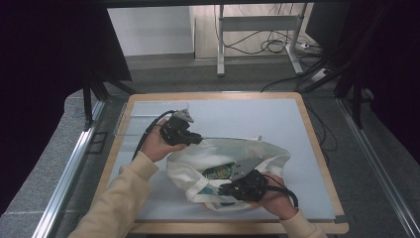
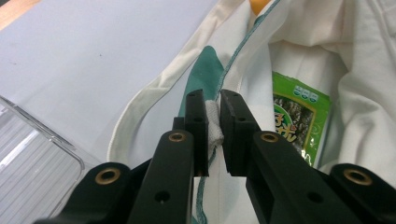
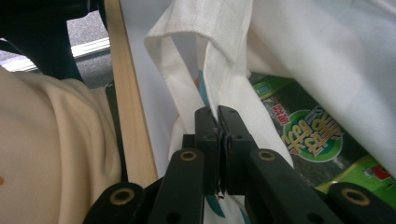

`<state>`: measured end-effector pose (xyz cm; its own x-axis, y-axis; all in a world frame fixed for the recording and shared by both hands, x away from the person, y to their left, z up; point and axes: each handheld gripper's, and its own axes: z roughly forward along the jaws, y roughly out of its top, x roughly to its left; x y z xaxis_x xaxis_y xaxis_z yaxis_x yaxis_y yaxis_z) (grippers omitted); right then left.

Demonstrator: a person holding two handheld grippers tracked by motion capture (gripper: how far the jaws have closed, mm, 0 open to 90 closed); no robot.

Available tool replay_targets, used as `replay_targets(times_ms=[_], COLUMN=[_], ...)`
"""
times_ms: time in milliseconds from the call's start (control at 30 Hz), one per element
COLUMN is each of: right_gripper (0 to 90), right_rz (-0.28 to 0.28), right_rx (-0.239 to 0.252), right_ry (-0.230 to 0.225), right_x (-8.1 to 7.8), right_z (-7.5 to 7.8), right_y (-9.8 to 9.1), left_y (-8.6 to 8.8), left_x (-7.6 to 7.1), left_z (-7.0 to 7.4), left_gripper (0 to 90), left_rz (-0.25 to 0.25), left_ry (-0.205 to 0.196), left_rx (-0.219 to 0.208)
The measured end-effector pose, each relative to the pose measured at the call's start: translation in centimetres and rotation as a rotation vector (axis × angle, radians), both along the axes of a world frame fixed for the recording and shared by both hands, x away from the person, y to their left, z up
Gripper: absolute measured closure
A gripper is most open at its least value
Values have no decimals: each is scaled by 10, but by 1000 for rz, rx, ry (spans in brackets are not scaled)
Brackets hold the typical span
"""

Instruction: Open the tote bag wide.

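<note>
Nearest, right hand-held gripper (image 1: 225, 189) clamped on the rim of a soft white cloth tote bag (image 1: 198, 161) with teal print, near the counter's (image 1: 297, 148) front edge. Inside the bag's open mouth, a flat green foil snack packet (image 1: 221, 172). Farther back, left hand-held gripper (image 1: 198, 140) pinching the bag's far rim. Beyond, at the far left corner, a clear plastic tray (image 2: 32, 154).
</note>
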<state>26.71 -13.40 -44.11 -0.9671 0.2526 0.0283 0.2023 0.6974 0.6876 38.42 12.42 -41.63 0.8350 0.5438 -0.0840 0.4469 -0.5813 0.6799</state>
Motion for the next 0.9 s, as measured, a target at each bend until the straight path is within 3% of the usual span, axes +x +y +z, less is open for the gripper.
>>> replay_targets(times_ms=[900], right_gripper=[860], right_rz=[32], right_rx=[-5], right_ry=[31], right_x=[-19], right_z=[-11], right_y=[-4], left_y=[-2], left_x=[15], left_z=[7], left_gripper=[834], left_rz=[74], left_ry=[-34], left_rx=[-11])
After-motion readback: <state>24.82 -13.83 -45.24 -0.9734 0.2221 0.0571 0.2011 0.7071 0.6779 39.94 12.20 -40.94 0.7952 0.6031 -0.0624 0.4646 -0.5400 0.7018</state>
